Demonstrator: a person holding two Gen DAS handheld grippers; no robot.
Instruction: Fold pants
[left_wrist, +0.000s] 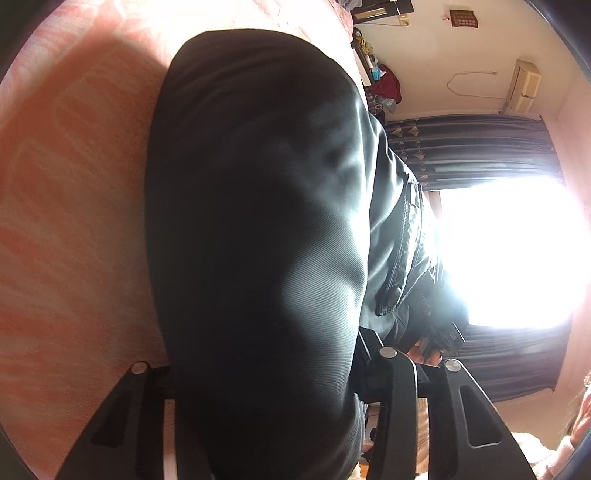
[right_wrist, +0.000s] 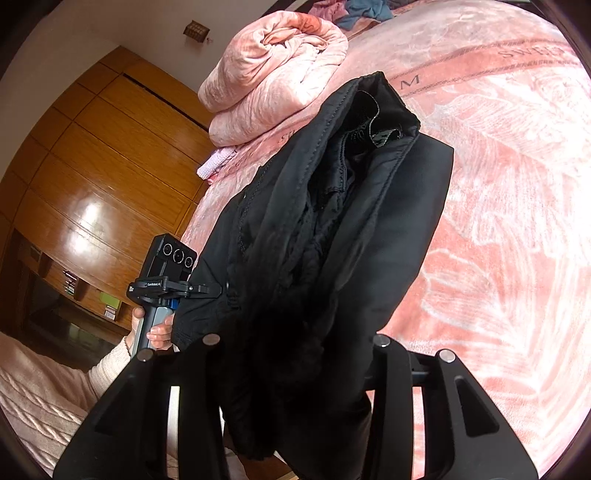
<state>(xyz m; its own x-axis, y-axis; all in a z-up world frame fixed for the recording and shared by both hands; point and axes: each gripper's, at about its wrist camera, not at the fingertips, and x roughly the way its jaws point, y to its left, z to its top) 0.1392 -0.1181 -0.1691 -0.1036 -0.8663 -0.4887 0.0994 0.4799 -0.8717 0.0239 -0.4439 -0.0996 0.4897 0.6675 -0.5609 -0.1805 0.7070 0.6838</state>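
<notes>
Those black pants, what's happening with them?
A person is folding the black pants over a pink bed cover. Each hand holds a hand-held gripper: the left hand-held gripper and the right hand-held gripper are both clamped on the cloth, which hangs bunched between them. A rolled pink blanket sits behind.

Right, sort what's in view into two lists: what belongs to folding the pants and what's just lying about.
Belongs to the job:
- black pants, bunched and lifted off the bed
- left gripper, fingers closed on the pants
- right gripper, fingers closed on the pants
- pink bedspread, the folding surface

Just lying about:
- rolled pink quilt
- blue clothes at the bed's far edge
- red garment
</notes>
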